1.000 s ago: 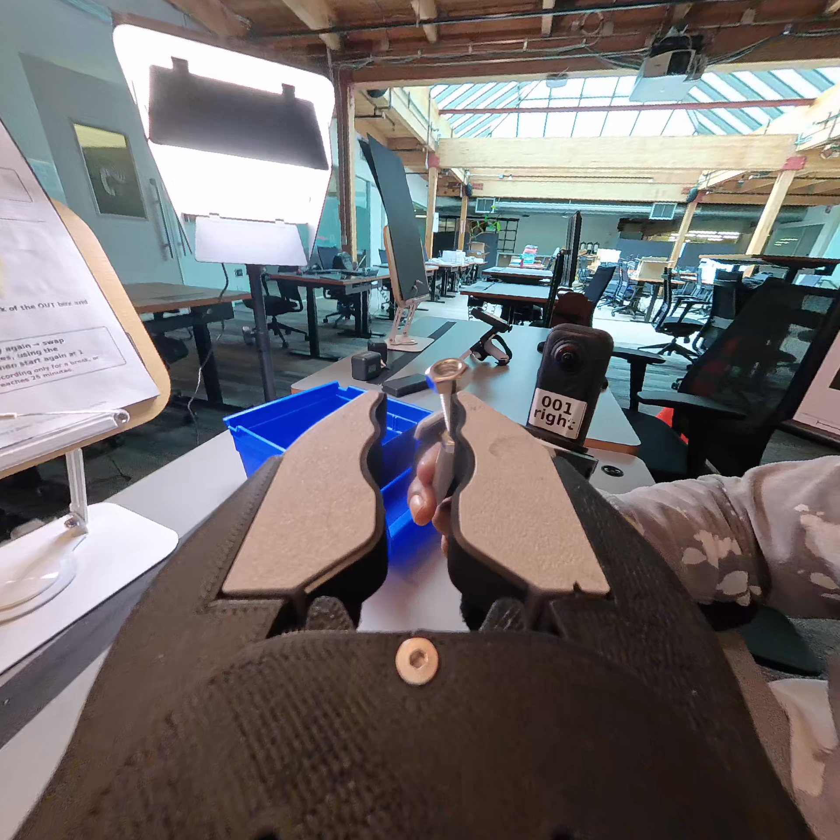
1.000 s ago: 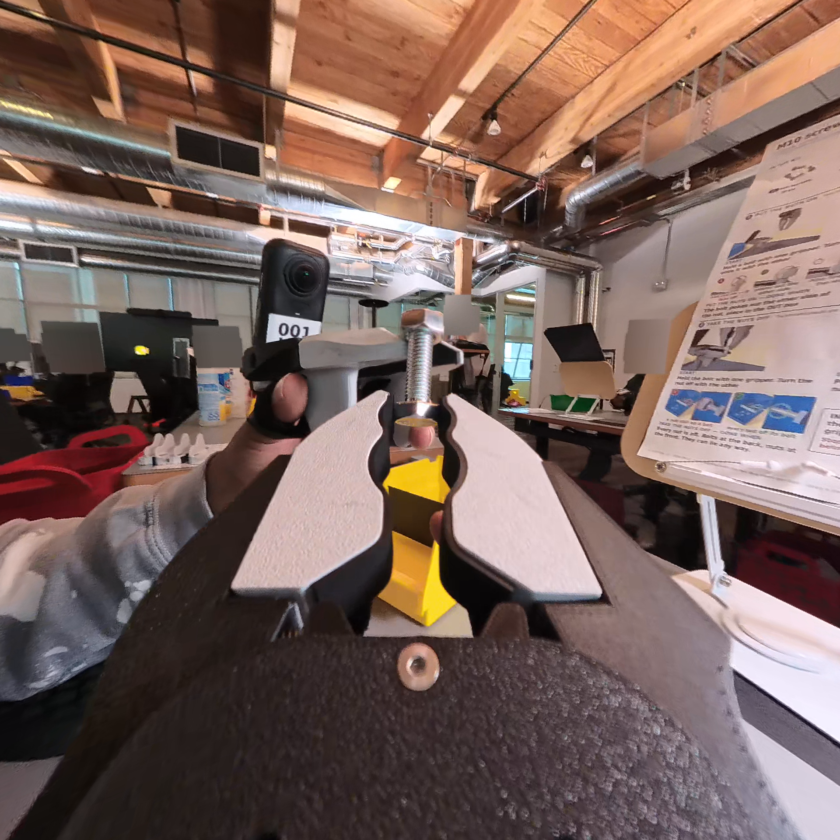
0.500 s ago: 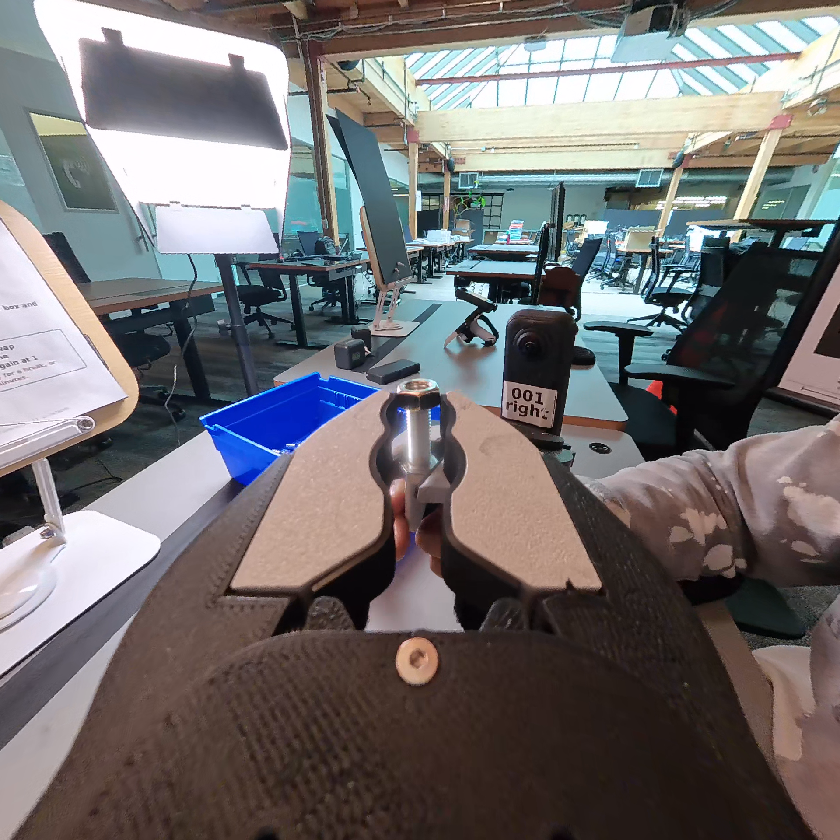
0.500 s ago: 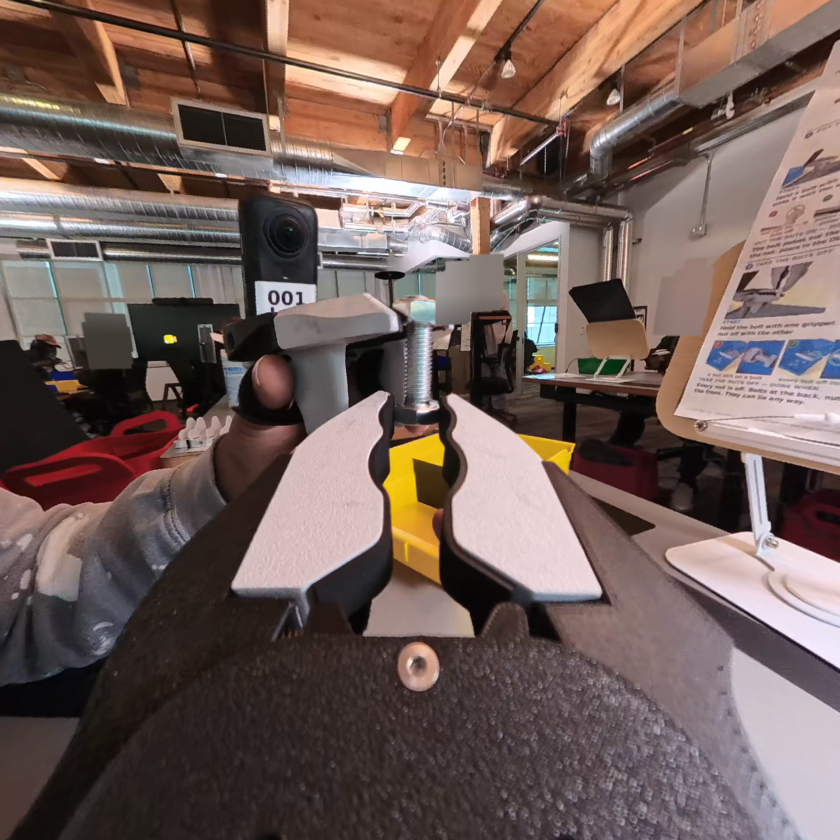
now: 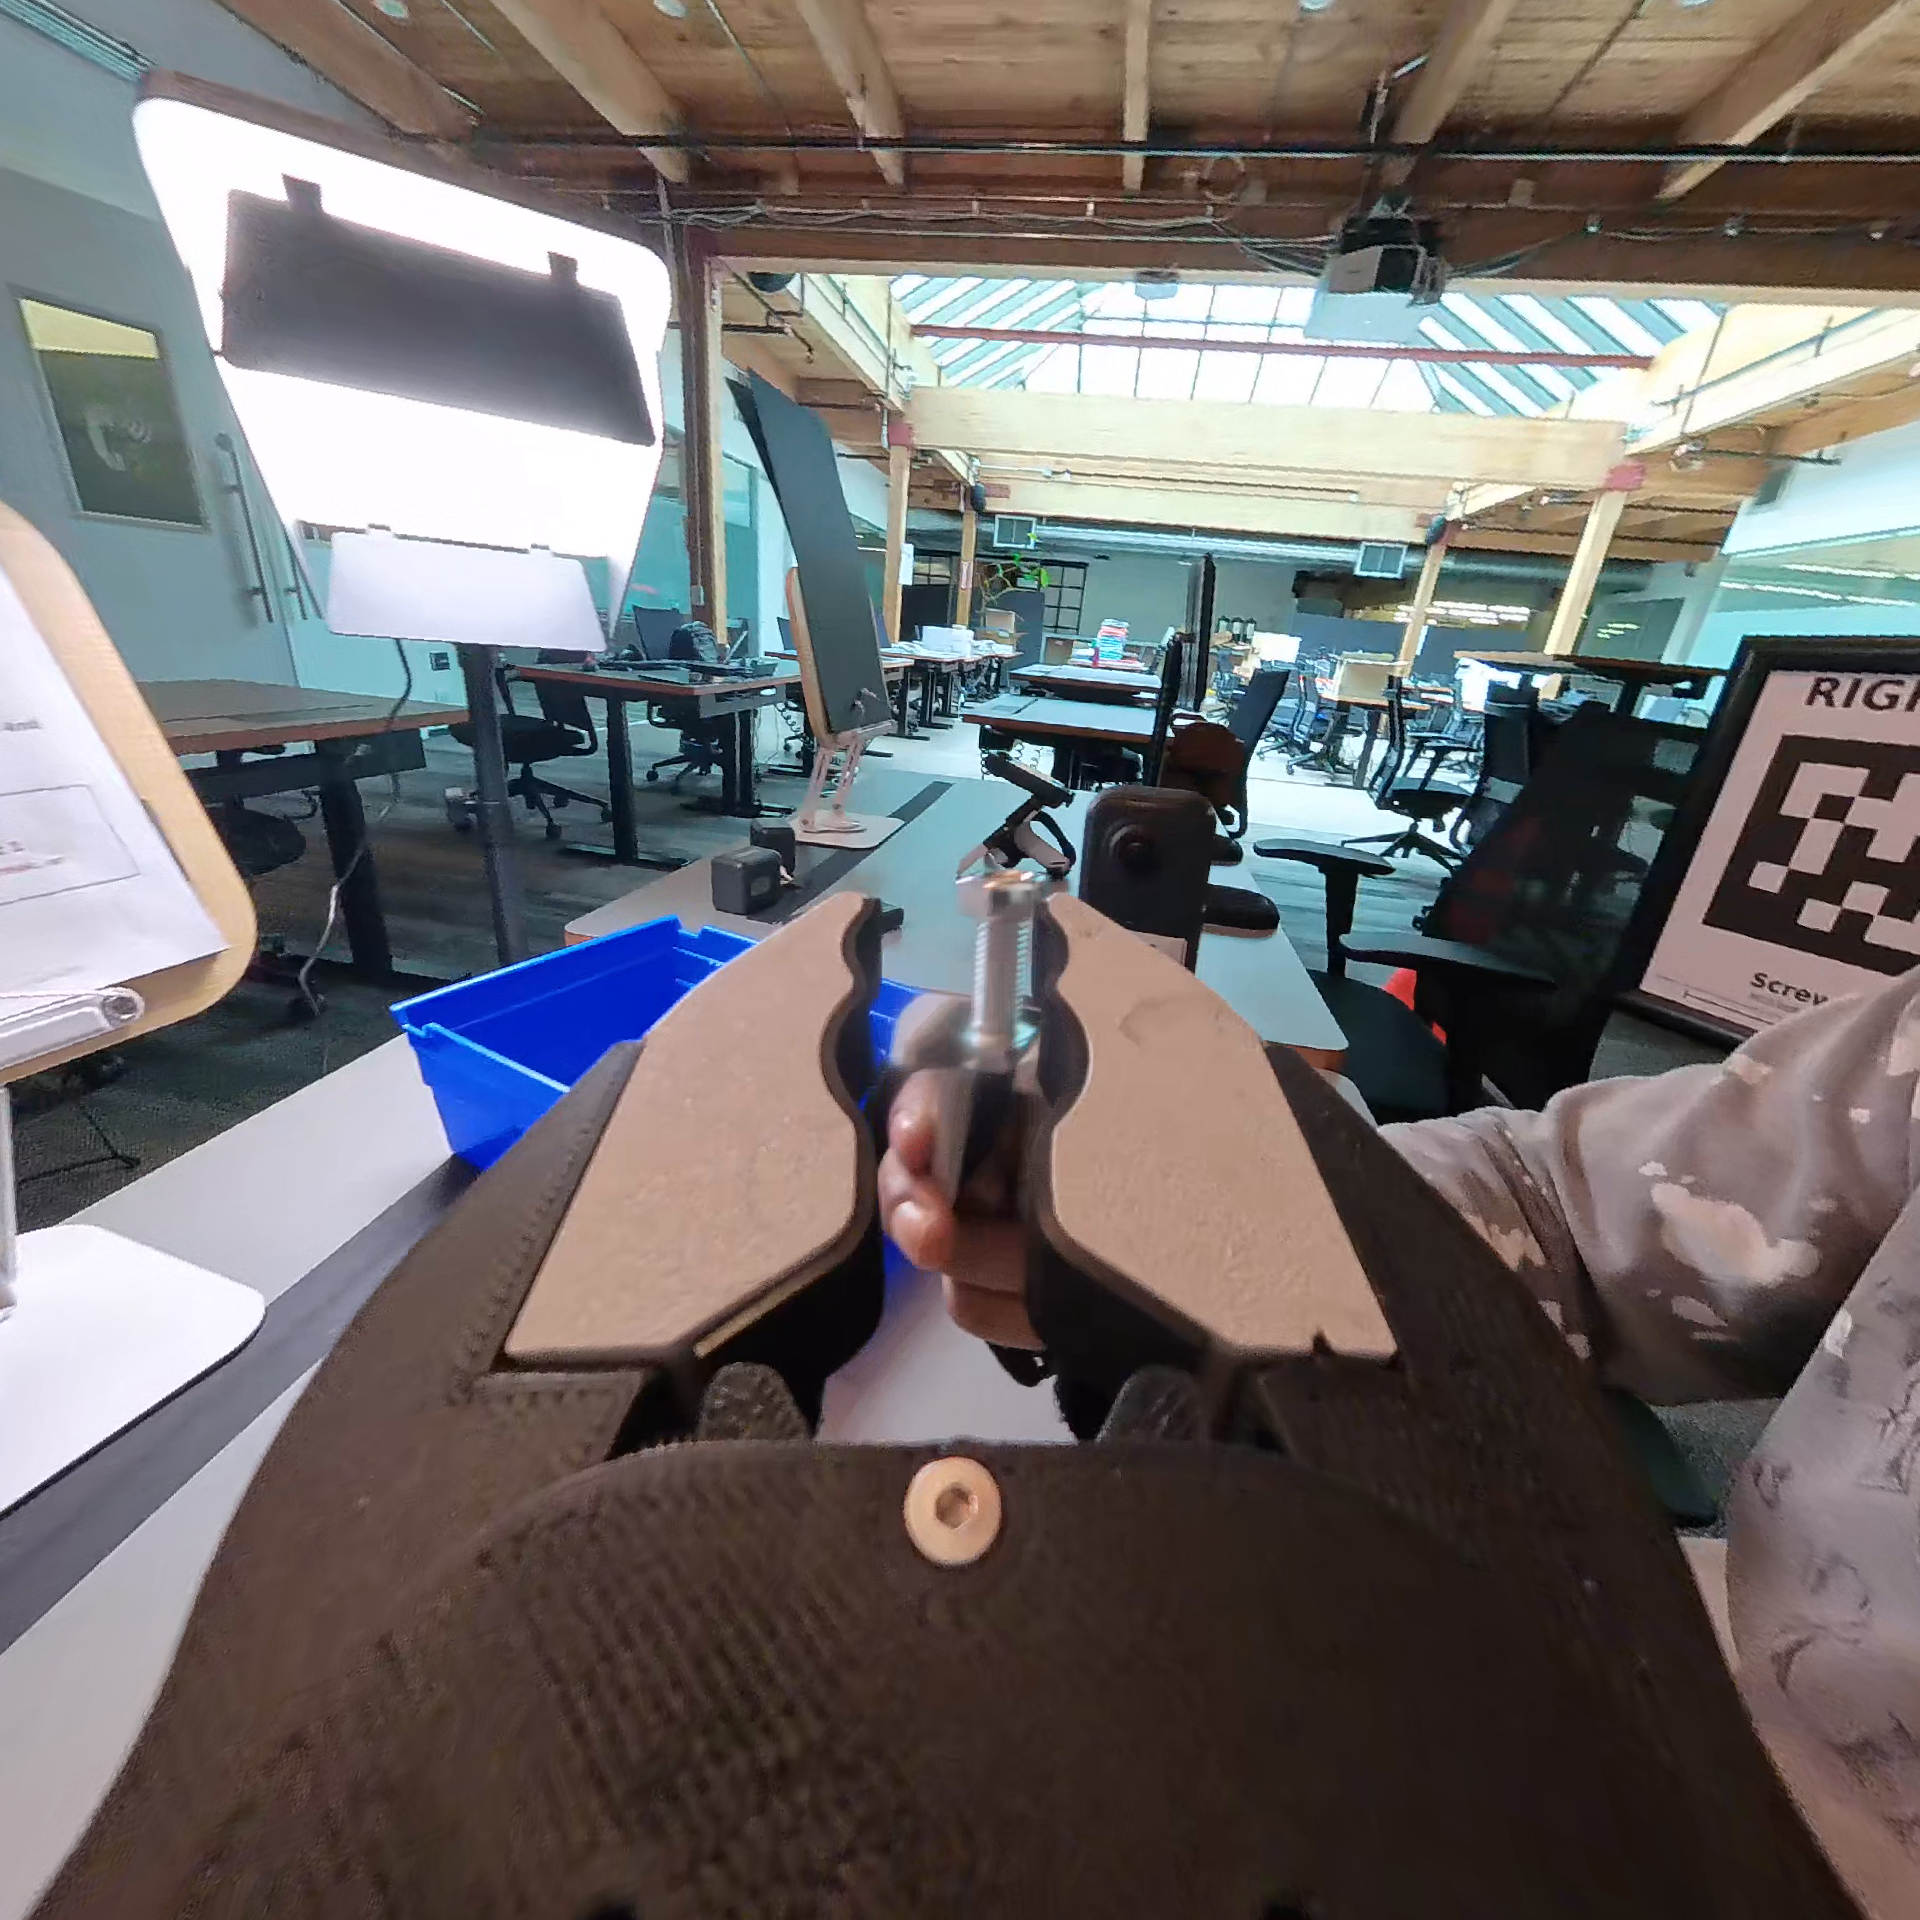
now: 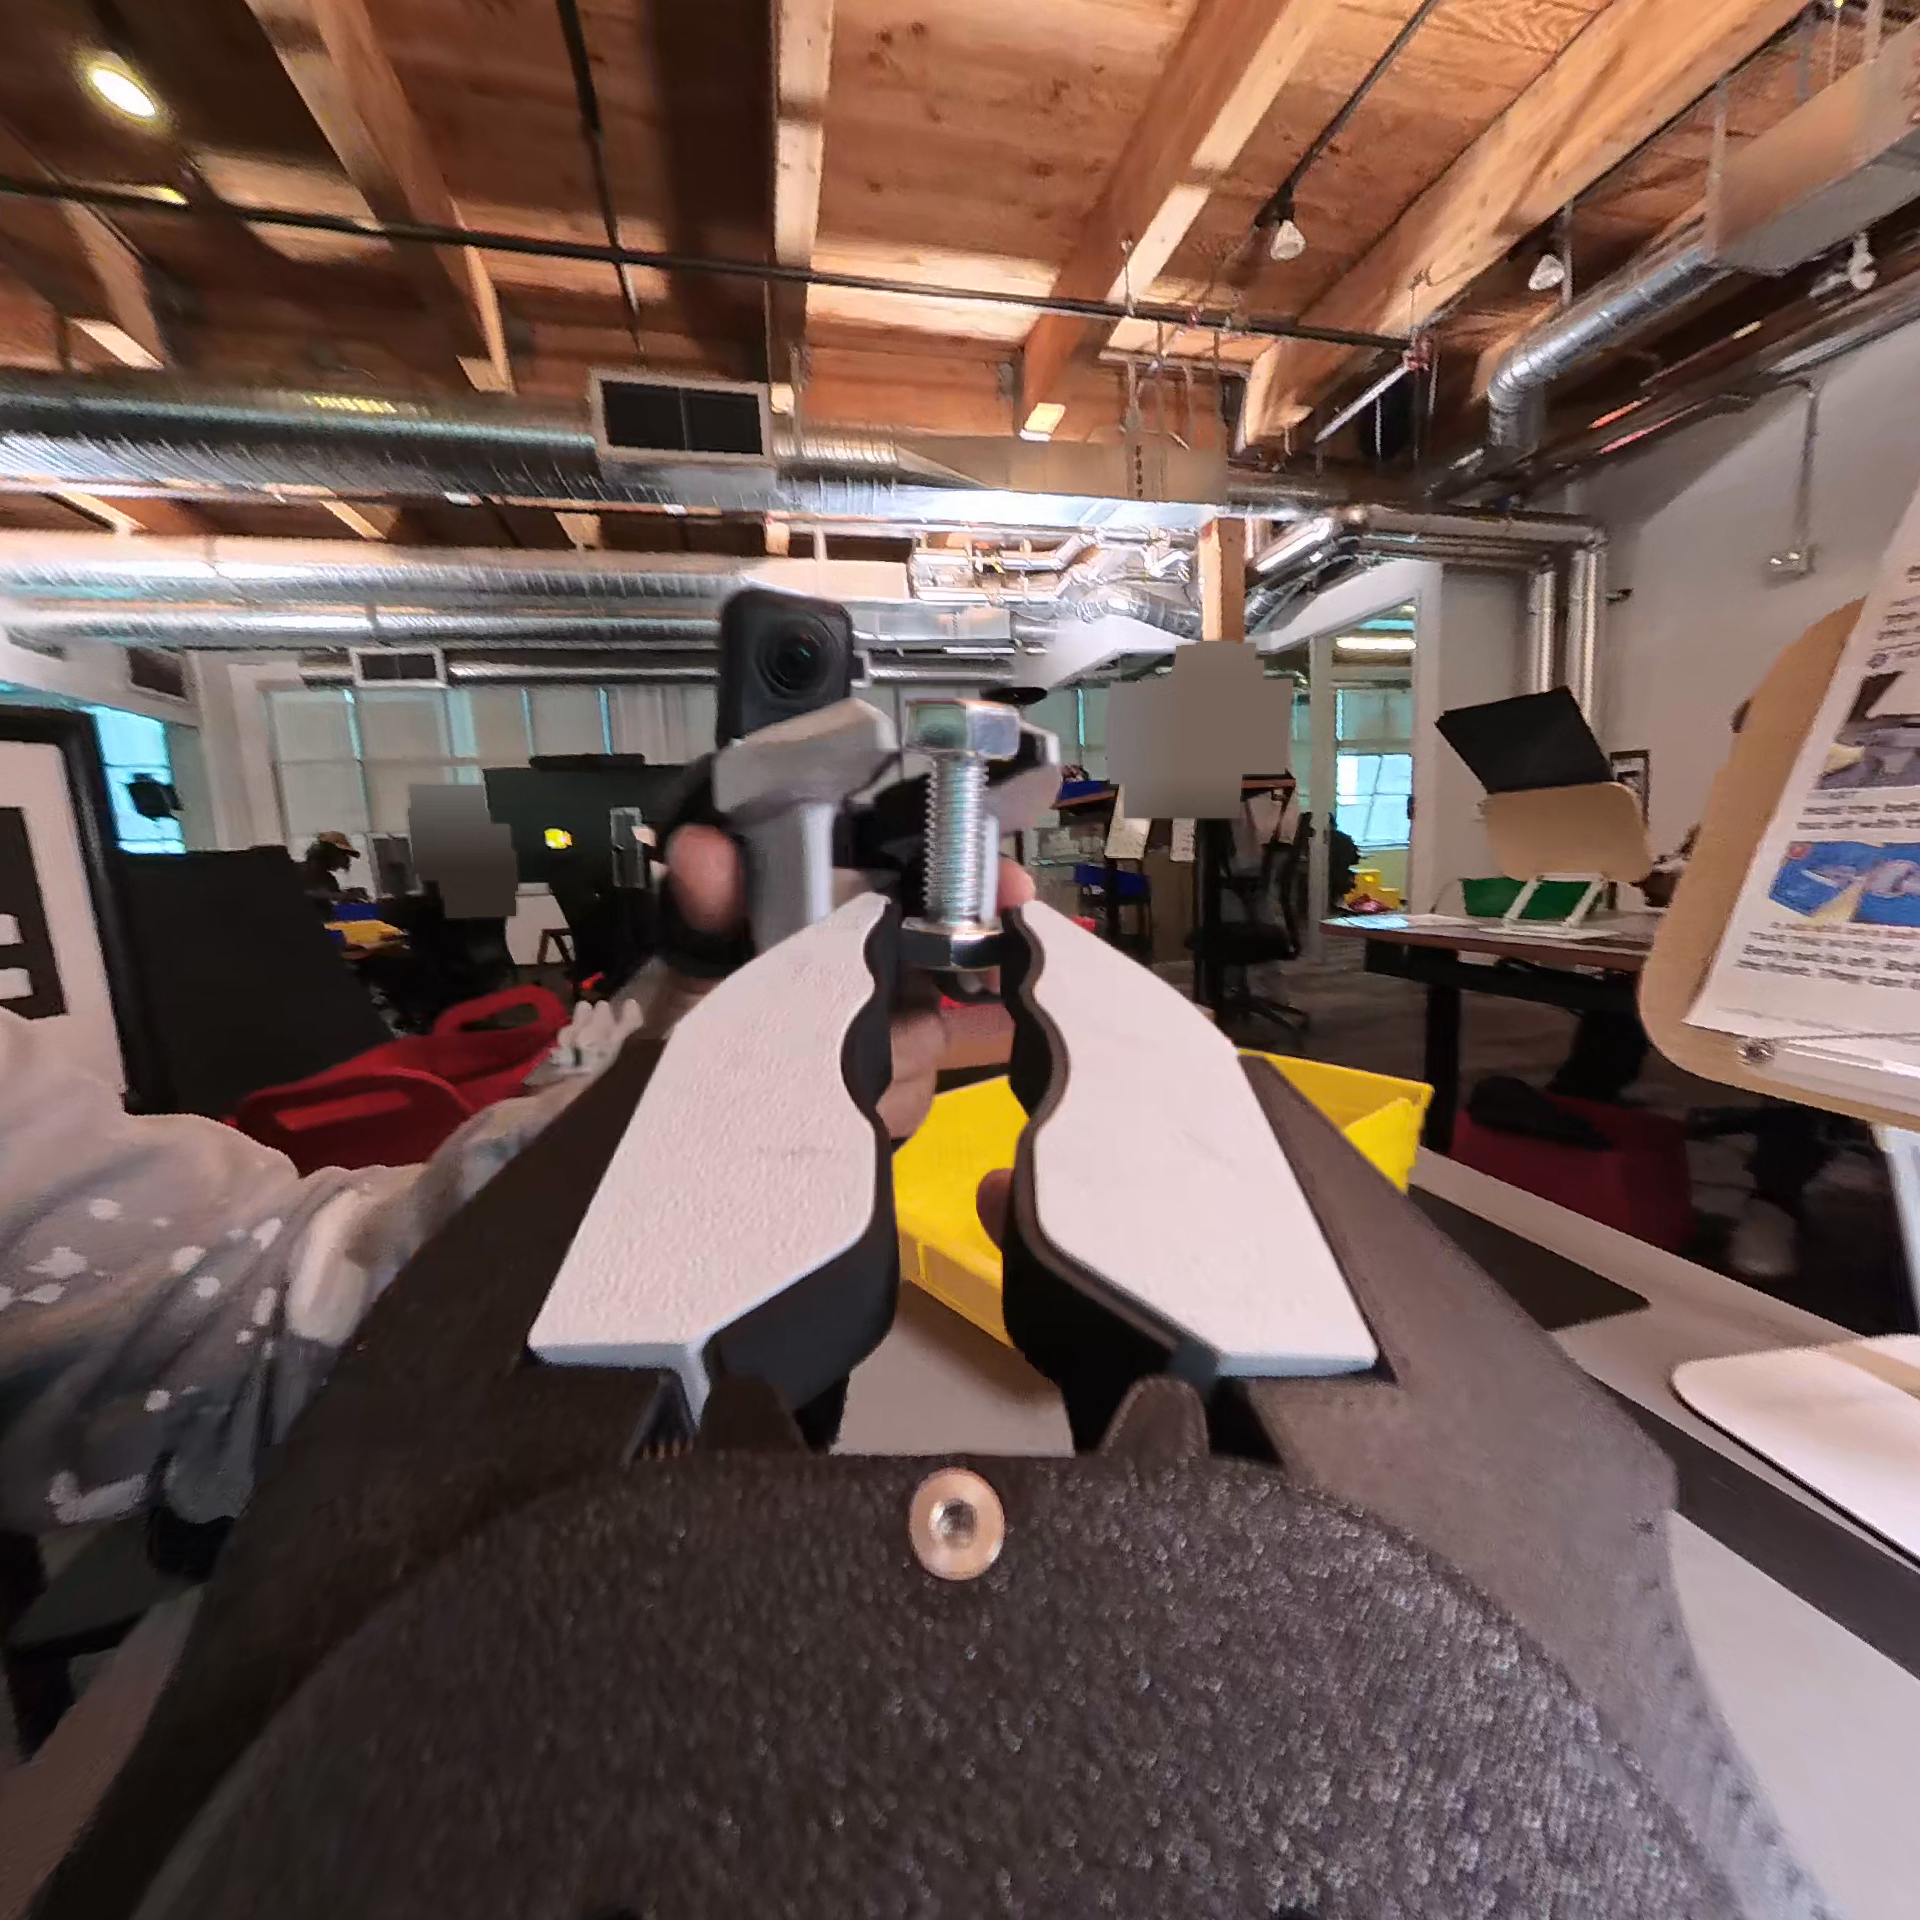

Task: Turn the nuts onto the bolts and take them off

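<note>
A silver bolt [image 6: 958, 831] stands upright, head up, with a nut [image 6: 951, 940] at its lower end. My right gripper [image 6: 954, 925] is shut on the nut. My left gripper [image 5: 956, 914] is open, its fingers either side of the bolt [image 5: 1000, 966], which stands close to the right finger. In the right wrist view the left gripper [image 6: 914, 764] faces me, and its grey fingers [image 6: 795, 769] stand apart around the bolt head. In the left wrist view the right gripper [image 5: 987, 1044] holds the nut [image 5: 1013, 1034] from below, with a hand behind it.
A blue bin [image 5: 582, 1018] sits on the grey table [image 5: 260, 1226] beyond my left gripper. A yellow bin [image 6: 1340, 1122] sits beyond my right gripper. Clipboard stands with sheets stand at the left [image 5: 94, 914] and right [image 6: 1787, 852]. A framed marker board [image 5: 1808, 831] stands at the right. The tips of both grippers are at nearly the same place.
The left gripper closed around the bolt half a second ago and has now opened again. The right gripper has kept hold of the nut. Both views have shifted slightly.
</note>
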Action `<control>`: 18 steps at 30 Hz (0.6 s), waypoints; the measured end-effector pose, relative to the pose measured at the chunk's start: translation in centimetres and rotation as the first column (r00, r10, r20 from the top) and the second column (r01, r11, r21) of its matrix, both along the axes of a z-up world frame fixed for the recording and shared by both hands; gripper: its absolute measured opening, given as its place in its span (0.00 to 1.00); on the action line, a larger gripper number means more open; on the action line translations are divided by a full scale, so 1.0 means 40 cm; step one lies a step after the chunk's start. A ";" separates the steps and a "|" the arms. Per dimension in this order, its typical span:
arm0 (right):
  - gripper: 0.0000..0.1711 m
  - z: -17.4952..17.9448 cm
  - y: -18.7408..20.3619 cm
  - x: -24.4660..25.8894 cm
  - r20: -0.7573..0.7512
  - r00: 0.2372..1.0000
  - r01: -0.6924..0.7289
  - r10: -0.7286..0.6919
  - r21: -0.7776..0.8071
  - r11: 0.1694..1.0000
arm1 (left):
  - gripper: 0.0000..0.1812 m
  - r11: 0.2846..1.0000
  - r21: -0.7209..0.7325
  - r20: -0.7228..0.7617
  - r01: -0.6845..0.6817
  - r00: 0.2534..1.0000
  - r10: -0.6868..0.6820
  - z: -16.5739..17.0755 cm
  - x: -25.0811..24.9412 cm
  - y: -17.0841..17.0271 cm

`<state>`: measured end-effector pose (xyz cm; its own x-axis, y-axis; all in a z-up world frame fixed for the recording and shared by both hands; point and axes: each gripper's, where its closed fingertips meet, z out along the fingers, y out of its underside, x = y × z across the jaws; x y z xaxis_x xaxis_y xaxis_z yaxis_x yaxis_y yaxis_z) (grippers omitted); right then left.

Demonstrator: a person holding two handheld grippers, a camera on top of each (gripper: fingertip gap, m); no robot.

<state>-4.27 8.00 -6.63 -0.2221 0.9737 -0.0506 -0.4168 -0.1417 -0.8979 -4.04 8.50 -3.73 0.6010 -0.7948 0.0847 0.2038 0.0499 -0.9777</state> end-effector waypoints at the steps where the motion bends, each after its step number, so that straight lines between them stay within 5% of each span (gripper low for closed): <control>1: 0.11 -0.008 0.002 -0.007 0.020 1.000 0.015 -0.015 0.006 1.000 | 0.17 1.000 -0.001 -0.009 0.006 1.000 -0.006 -0.003 0.012 -0.002; 5: 0.11 -0.013 -0.009 -0.014 0.037 0.999 0.019 -0.020 0.028 0.999 | 0.15 1.000 -0.020 -0.006 -0.013 1.000 0.013 -0.012 0.004 0.010; 6: 0.11 -0.005 -0.015 -0.006 0.010 1.000 -0.005 0.005 0.031 0.999 | 0.06 0.995 -0.060 -0.002 -0.080 0.997 0.080 -0.020 -0.024 0.032; 8: 0.11 0.006 -0.025 0.004 -0.007 0.999 -0.034 0.035 0.043 0.998 | 0.07 0.985 -0.056 -0.020 -0.166 0.986 0.165 -0.030 -0.065 0.054; 15: 0.11 -0.012 -0.001 -0.010 0.038 0.999 0.026 -0.027 0.033 0.999 | 0.19 0.998 -0.051 0.006 0.039 0.999 -0.039 -0.008 0.016 -0.006; 18: 0.11 -0.011 -0.010 -0.012 0.043 0.999 0.021 -0.023 0.041 0.999 | 0.18 0.998 -0.066 -0.025 -0.001 1.000 -0.001 -0.024 0.011 0.010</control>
